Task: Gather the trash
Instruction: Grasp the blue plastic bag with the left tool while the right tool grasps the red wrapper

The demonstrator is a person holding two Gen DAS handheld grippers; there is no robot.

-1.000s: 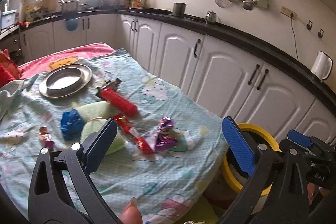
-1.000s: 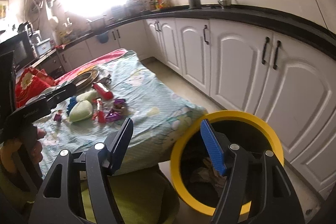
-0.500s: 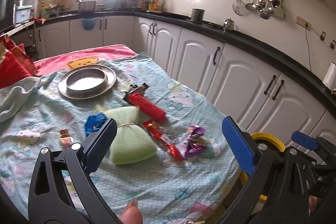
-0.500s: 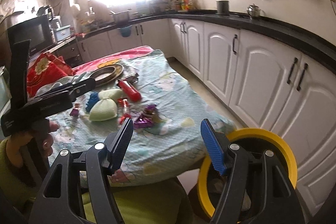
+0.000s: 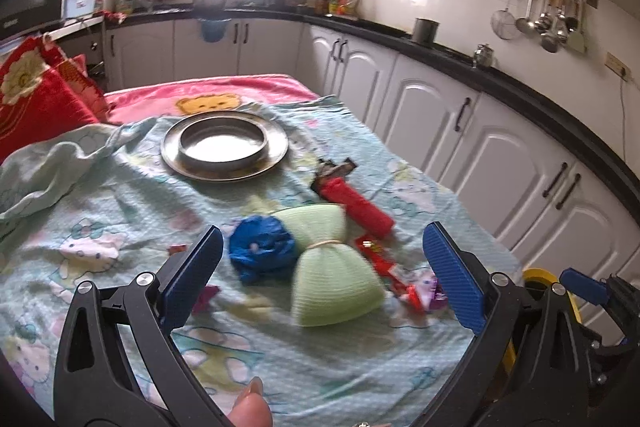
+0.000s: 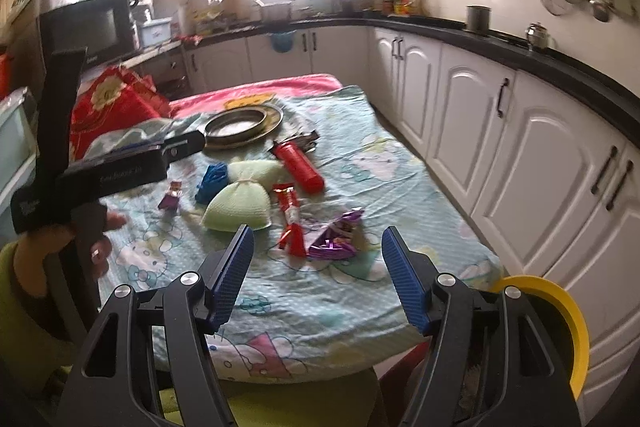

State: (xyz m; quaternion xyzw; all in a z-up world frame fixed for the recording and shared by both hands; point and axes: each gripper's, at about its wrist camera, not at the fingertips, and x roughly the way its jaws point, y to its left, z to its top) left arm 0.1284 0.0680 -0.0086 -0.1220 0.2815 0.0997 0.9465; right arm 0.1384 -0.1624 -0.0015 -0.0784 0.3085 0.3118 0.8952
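Note:
Trash lies on a table under a pale blue cartoon cloth [image 5: 100,211]. A crumpled blue wrapper [image 5: 260,247], a red snack wrapper [image 6: 290,215] and a purple foil wrapper [image 6: 336,239] lie near a green mesh pouch [image 5: 332,279]. A small purple wrapper [image 6: 172,197] lies further left. My left gripper [image 5: 320,283] is open and empty, hovering over the blue wrapper and pouch. My right gripper [image 6: 316,279] is open and empty, just short of the purple foil wrapper. A yellow-rimmed bin [image 6: 560,319] stands on the floor at the table's right corner.
A red cylinder [image 5: 360,207] with a dark wrapper at its far end lies mid-table. A metal plate [image 5: 224,147] sits at the back. Red cushions [image 5: 36,99] are at the left. White cabinets [image 6: 480,131] line the right side.
Both grippers have swung left, away from the yellow bin and over the table. The left one has come closer to the blue wrapper and pouch. Both stay open.

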